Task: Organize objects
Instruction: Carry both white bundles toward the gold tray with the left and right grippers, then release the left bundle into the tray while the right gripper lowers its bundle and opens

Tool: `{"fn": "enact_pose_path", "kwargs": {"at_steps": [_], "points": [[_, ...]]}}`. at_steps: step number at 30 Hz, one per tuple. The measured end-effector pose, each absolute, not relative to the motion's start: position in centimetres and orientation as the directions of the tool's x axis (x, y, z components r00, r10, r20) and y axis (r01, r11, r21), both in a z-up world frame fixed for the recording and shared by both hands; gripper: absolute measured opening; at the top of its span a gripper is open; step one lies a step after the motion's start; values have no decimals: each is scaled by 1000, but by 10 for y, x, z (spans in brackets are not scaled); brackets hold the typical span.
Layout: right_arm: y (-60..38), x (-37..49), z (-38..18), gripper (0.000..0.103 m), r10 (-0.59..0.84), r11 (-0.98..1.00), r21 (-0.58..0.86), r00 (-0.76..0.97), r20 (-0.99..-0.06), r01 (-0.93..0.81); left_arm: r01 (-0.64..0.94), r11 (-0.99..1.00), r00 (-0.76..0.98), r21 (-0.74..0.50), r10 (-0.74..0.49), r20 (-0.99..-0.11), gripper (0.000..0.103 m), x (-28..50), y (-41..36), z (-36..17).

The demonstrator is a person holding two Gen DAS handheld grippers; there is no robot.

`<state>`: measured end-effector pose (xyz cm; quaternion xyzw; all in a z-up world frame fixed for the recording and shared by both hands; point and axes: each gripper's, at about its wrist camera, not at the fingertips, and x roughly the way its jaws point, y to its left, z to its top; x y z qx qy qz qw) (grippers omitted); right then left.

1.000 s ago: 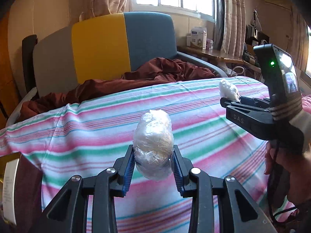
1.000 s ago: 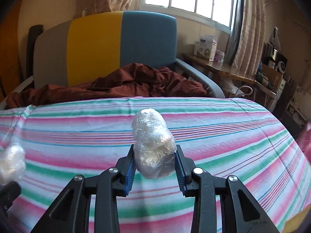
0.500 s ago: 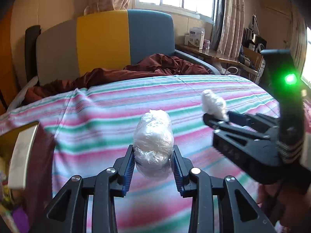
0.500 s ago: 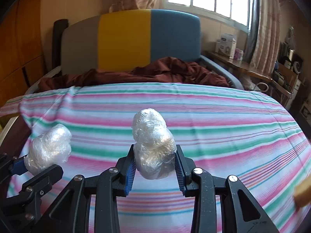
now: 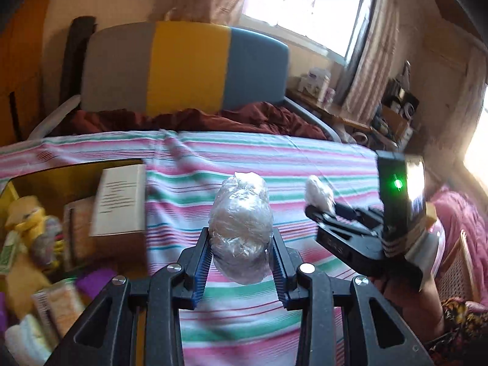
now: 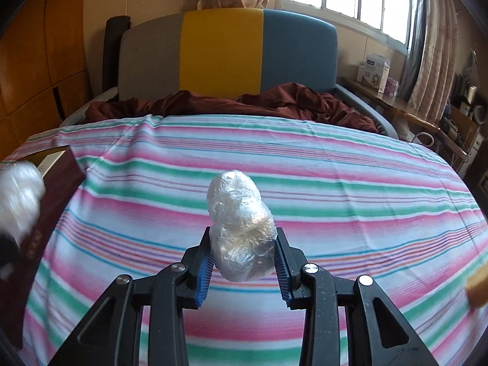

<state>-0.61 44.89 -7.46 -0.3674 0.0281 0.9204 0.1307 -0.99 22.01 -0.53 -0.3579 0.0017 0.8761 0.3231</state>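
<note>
Claws (image 5: pixel 241 262) (image 6: pixel 242 267) clear above striped bedspread (image 6: pixel 335 183)

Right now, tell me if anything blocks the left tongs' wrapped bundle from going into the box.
Nothing visible does. The left tongs grip the wrapped bundle above the striped sheet; the open box sits directly beside it, though already crowded with items.

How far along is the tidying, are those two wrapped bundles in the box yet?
Not yet. Done: the open box at the left bed edge already holds toys and packets. In hand: the left gripper is shut on one plastic-wrapped bundle, and the right gripper on the other plastic-wrapped bundle, both above the striped sheet. Left: lowering both into the box.
</note>
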Motion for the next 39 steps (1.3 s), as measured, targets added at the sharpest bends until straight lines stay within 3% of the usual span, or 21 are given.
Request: {"fn": "enact_pose_path", "kwargs": {"at_steps": [19,31,39], "points": [[357,22,-24,37,31,-989,97,-790,-612,-114,-222,-926,-654,-304,373,-658,36,-64,45,-4],[311,31,-10,37,-53,-989,143,-802,-595,-41,-69,-972,-641,-225,216,-736,36,-77,-20,-31],[285,30,-2,37,-95,-991,132,-806,-584,21,-70,-987,-601,-142,155,-784,39,-80,-21,-45]]}}
